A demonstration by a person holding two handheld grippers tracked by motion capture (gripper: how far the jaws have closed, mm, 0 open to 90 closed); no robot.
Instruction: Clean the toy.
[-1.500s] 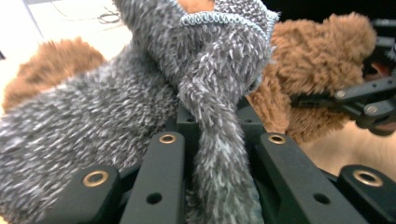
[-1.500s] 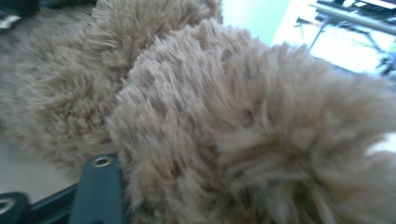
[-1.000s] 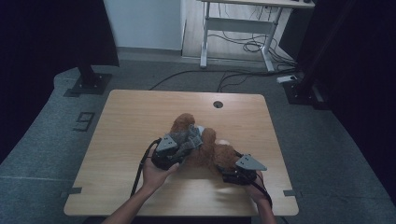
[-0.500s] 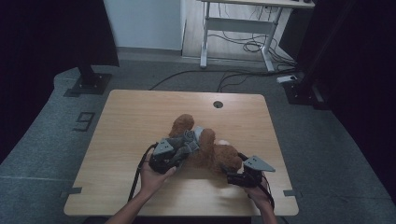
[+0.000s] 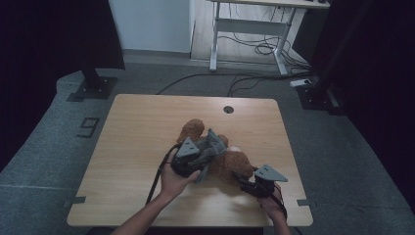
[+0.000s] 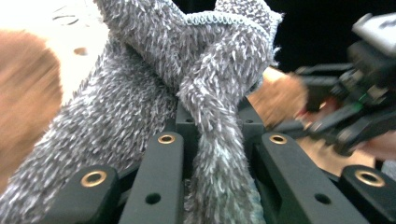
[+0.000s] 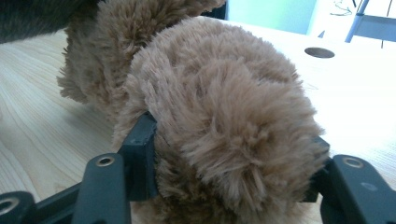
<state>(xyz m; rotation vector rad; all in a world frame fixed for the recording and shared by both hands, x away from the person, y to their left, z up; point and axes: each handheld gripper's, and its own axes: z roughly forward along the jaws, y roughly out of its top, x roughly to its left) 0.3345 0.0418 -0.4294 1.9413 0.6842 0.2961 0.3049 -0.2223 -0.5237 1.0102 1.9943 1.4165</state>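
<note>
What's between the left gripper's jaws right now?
A grey fuzzy cloth is pinched between them, seen in the left gripper view, beside the brown teddy.

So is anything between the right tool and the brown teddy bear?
Nothing visible: the right tool already clamps a fuzzy limb of the brown teddy bear, jaws pressing into the fur on both sides. The left tool grips the grey cloth.

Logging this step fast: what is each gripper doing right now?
Left gripper: shut on the grey fuzzy cloth.
Right gripper: shut on the brown teddy bear.
</note>
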